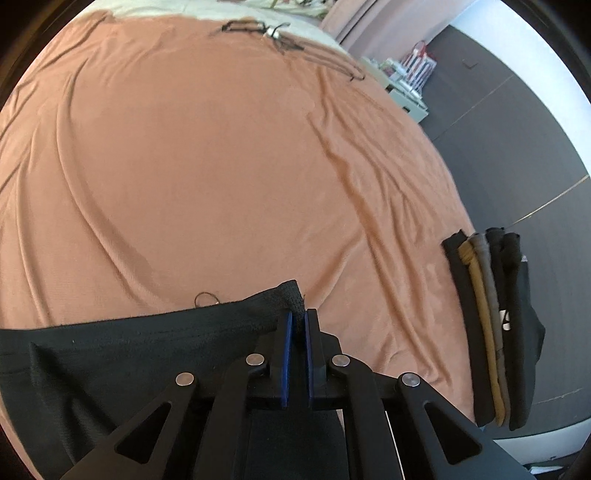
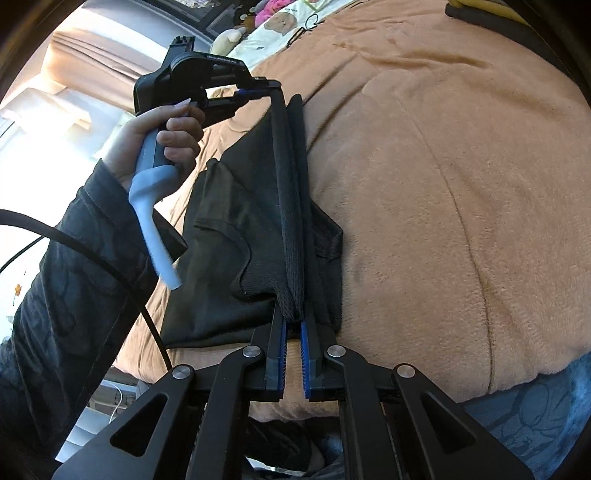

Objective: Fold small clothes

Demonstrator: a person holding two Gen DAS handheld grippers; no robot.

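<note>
A black garment (image 2: 229,236) is held up over an orange blanket (image 1: 207,155) that covers a bed, and everything else is placed here relative to that garment. Its ribbed waistband (image 2: 293,206) is stretched taut between the two grippers. The left gripper (image 1: 298,317) is seen closed down to a narrow slit, with one corner of the waistband (image 1: 291,295) pinched between its blue pads (image 1: 285,332); the rest of the garment trails away to the left of the jaws in that view. The right gripper (image 2: 293,325) is likewise nearly closed, and the other end of the waistband is clamped between its blue pads (image 2: 305,339). In the right wrist view the left gripper (image 2: 255,91) is seen at the far end of the waistband, held by a hand (image 2: 162,136) in a dark sleeve (image 2: 66,258) on a pale blue handle (image 2: 151,206). The body of the garment hangs below the waistband and lies partly on the blanket.

Well to the right of the garment, at the bed's edge, a stack of folded clothes (image 1: 495,325) is laid out in black, tan and grey. No container is seen holding anything. Far beyond the garment, a thin dark hanger or strap (image 1: 258,29) lies on the blanket.
</note>
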